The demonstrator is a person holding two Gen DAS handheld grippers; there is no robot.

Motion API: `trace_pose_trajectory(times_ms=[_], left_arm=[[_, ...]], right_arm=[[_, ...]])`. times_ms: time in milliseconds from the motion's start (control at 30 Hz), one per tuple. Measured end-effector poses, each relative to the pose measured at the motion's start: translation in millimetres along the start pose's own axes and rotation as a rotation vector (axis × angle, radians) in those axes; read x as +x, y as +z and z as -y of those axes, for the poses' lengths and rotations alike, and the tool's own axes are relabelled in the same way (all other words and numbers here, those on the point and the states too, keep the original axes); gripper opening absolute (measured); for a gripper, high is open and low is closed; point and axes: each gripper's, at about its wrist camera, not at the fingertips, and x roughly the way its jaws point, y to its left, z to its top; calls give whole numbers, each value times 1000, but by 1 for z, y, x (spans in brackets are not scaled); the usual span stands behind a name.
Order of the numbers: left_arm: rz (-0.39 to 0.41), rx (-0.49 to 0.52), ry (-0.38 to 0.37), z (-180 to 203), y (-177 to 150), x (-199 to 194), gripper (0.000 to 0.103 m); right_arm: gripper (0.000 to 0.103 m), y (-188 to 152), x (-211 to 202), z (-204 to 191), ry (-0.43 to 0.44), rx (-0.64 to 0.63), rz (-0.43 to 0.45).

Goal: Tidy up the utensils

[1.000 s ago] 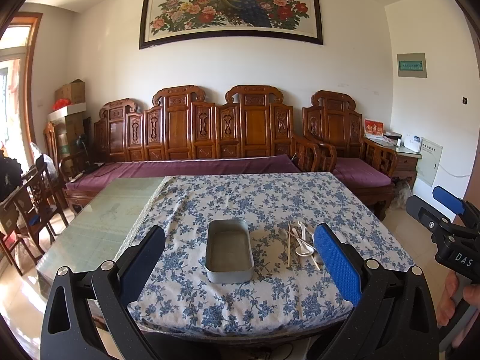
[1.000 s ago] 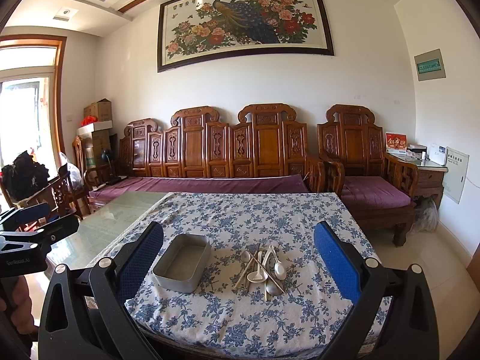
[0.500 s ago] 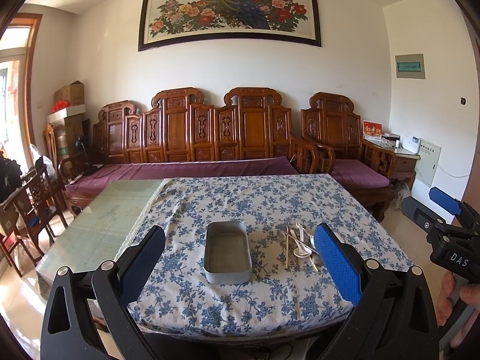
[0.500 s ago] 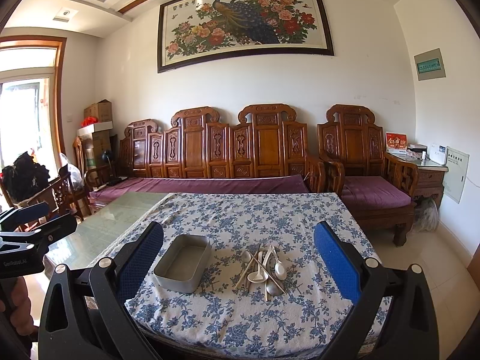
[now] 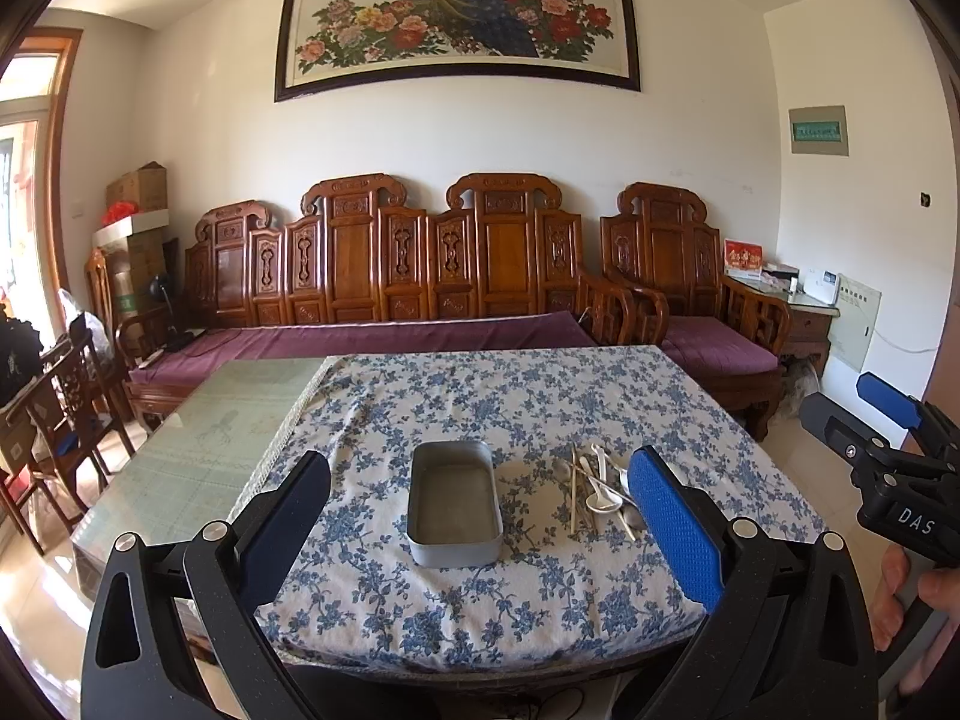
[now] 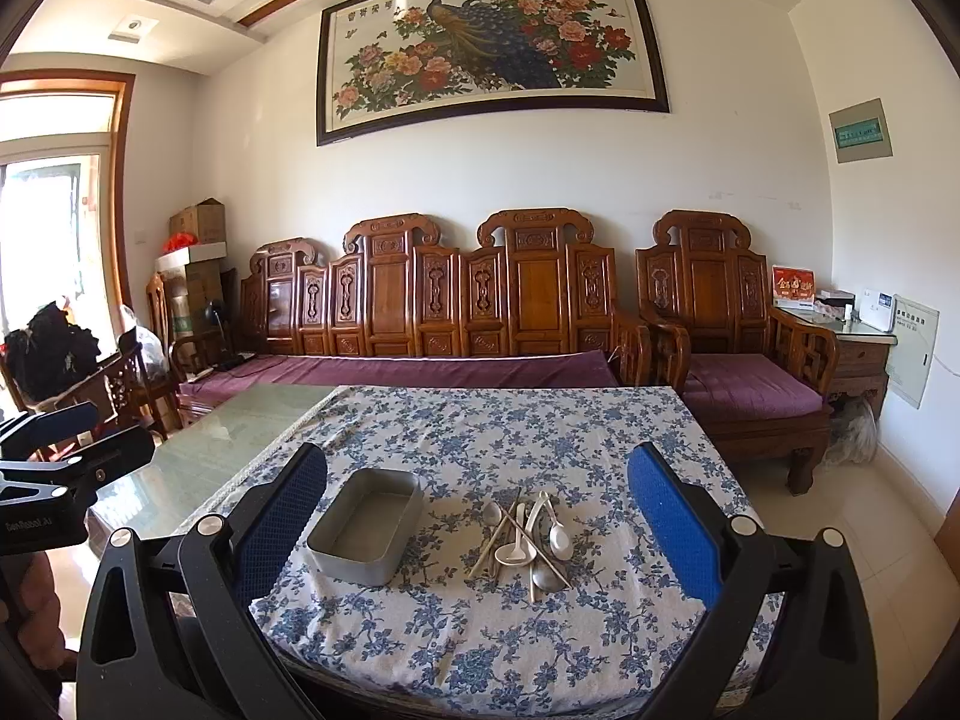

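An empty grey metal tray (image 5: pixel 454 507) (image 6: pixel 366 527) sits on the blue-flowered tablecloth (image 5: pixel 510 402) (image 6: pixel 510 432). Right of it lies a loose pile of utensils (image 5: pixel 597 495) (image 6: pixel 527 537): white and metal spoons crossed with chopsticks. My left gripper (image 5: pixel 480 531) is open and empty, held back before the table's near edge, roughly in line with the tray. My right gripper (image 6: pixel 477 531) is also open and empty, short of the near edge, with the pile between its fingers in view. The right gripper (image 5: pixel 888 438) shows at the left view's right edge, a hand (image 5: pixel 918 594) on it.
The cloth covers only the table's right part; bare green glass tabletop (image 5: pixel 222 420) lies to the left. A carved wooden sofa (image 5: pixel 420 264) with purple cushions stands behind the table, an armchair (image 5: pixel 696 300) at the right, wooden chairs (image 5: pixel 66 396) at the left. The left gripper (image 6: pixel 54 480) shows at the right view's left edge.
Both grippers have drifted slightly; the left view has tilted up a little, so the table sits lower in frame. Tray and utensils have not moved.
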Motion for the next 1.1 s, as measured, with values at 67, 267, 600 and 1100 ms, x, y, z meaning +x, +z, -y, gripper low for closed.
trace_pose_trajectory(times_ms=[67,267,600,1100], left_arm=[[-11,8,1,1,-1,3,96],[-54,14,-10,2,-8,21,96],[-158,36,-41,4,-27,78,96],[-303,102,-135,16,-38,179,96]], right_arm=[[100,1,0,0,3,1,-5],[100,-4,13,10,3,12,-29],[100,-29,60,36,2,15,-97],[79,-48,155,77,-21,6,-194]])
